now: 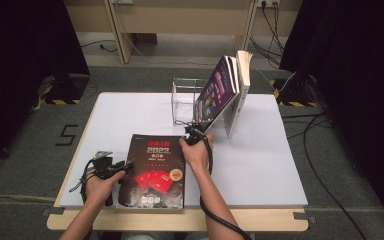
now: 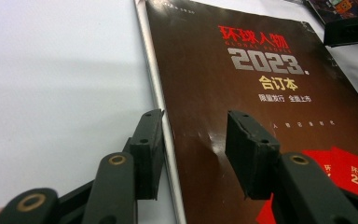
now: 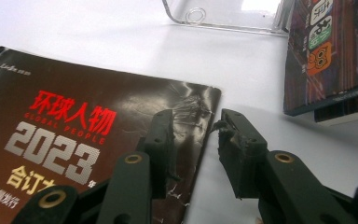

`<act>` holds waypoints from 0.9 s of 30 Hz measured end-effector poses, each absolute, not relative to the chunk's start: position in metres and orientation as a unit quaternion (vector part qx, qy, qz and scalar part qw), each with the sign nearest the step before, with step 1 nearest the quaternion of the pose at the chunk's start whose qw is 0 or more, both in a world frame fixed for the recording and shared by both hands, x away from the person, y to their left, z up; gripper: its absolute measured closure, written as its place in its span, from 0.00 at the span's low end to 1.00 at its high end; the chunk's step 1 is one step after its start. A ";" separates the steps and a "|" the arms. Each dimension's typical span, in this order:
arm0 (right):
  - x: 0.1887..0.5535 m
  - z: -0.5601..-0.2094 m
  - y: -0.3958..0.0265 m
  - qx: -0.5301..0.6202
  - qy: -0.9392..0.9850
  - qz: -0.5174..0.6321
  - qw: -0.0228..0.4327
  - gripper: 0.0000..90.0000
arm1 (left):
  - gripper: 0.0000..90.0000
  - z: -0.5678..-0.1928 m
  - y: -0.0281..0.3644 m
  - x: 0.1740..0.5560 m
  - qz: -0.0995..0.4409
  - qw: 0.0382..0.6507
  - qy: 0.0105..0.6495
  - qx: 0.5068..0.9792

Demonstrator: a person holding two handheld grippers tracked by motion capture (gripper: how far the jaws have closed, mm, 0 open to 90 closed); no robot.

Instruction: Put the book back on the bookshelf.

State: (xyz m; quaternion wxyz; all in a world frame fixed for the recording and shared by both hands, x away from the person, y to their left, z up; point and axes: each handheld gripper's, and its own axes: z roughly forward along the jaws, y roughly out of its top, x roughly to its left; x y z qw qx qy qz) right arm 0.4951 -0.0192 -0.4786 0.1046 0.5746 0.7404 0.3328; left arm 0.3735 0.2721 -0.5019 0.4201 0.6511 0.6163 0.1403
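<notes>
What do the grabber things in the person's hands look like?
Each hand holds a black tool with two chunky black jaws. The left gripper and the right gripper have brass-coloured rivets on their jaw arms and worn, chipped pads. In the high view, a thick black cable trails from the right one, and a grey plate sits on the left one. The forearms are bare, without sleeves.

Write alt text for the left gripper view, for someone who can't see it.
A dark magazine with red and silver cover lettering lies flat on a white table. The left gripper stands open astride its spine edge, one jaw over the table, one over the cover.
</notes>
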 end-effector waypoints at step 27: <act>0.510 -0.481 -0.015 0.577 0.743 0.320 0.110 0.69 | 0.62 -0.502 0.272 0.368 0.130 0.426 0.621 0.646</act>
